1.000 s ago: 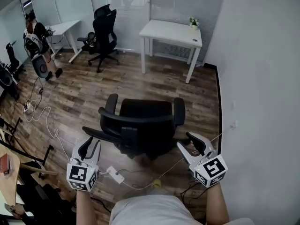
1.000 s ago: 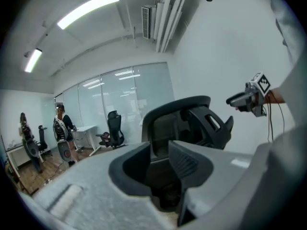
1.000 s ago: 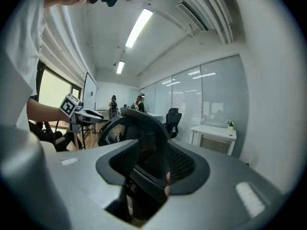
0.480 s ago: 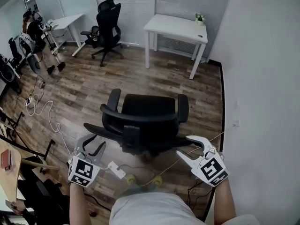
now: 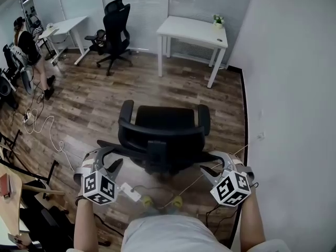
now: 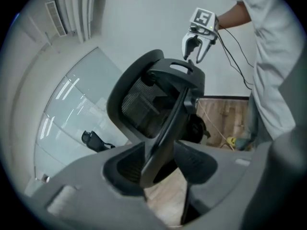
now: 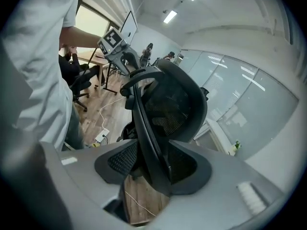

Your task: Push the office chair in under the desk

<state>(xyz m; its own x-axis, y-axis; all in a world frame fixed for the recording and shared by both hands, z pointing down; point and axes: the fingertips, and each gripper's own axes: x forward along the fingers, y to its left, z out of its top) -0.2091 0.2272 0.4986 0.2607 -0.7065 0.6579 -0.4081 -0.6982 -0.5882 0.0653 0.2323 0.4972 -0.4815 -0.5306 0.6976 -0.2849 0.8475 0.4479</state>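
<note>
The black office chair stands on the wood floor with its backrest toward me, well short of the white desk by the far windows. My left gripper sits at the backrest's left edge, my right gripper at its right edge. In the left gripper view the backrest's frame edge runs between the jaws of the left gripper; they have just been opening and do not visibly press on it. The right gripper straddles the frame edge likewise, its jaws also widened.
A second black chair and another white desk stand at the back left, a person beside them. A power strip and cables lie on the floor by my feet. A white wall runs close on the right.
Both grippers have come down and rolled, and now straddle the backrest's side edges. The left jaws stand wider. The person at the back left has walked further left.
</note>
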